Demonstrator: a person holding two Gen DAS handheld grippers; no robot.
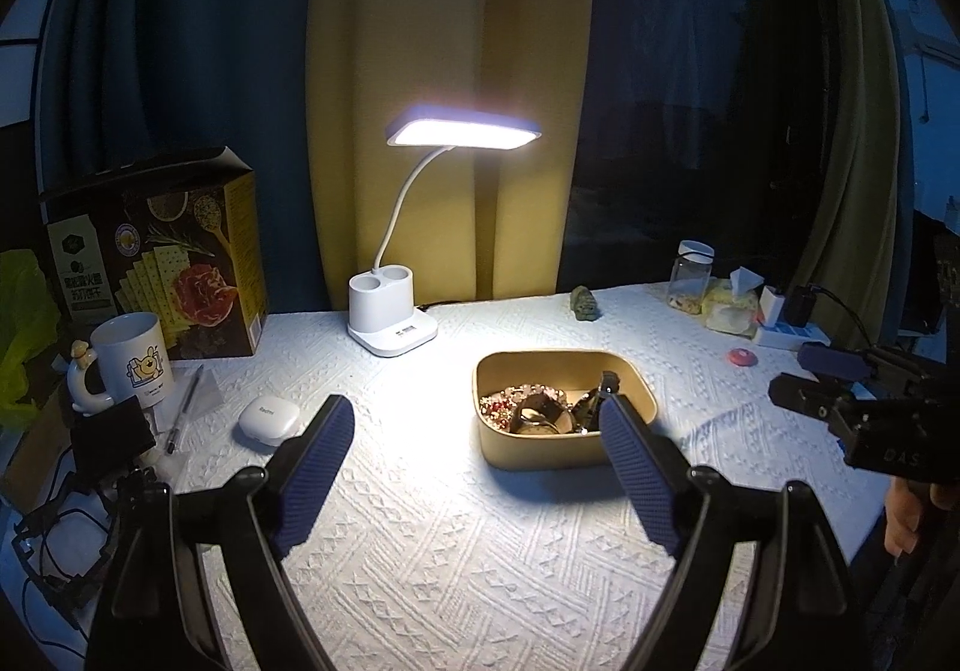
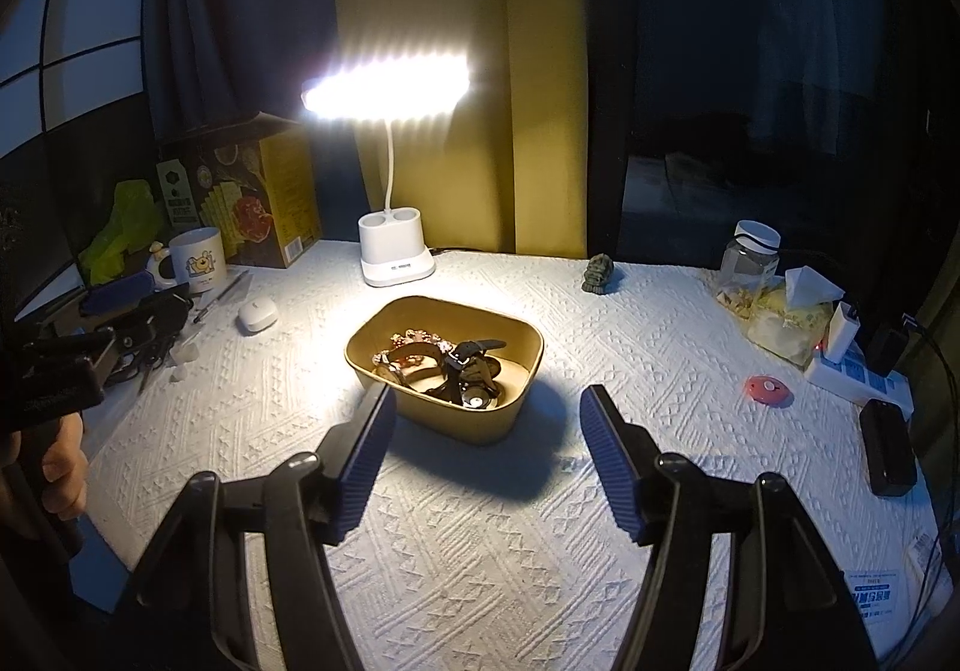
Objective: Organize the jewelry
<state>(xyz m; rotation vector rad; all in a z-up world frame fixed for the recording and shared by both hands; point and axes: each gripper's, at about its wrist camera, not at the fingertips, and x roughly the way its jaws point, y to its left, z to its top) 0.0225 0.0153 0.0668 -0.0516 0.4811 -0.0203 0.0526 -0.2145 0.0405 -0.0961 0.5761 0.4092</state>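
While a lit lamp [image 1: 462,131] is glaring over the white cloth [image 1: 456,539], curtains are closing off the dim room behind. A tan box [image 2: 447,416] is sitting mid-table, holding the jewelry [image 2: 444,365]: watches and a beaded piece, tangled and hard to separate. The left gripper [image 1: 474,419] is hanging spread wide, gripping nothing, its right finger overlapping the box's near corner. The right gripper [image 2: 486,401] is likewise spread and bare, just short of the box. Clutter at both table edges is lying in shadow.
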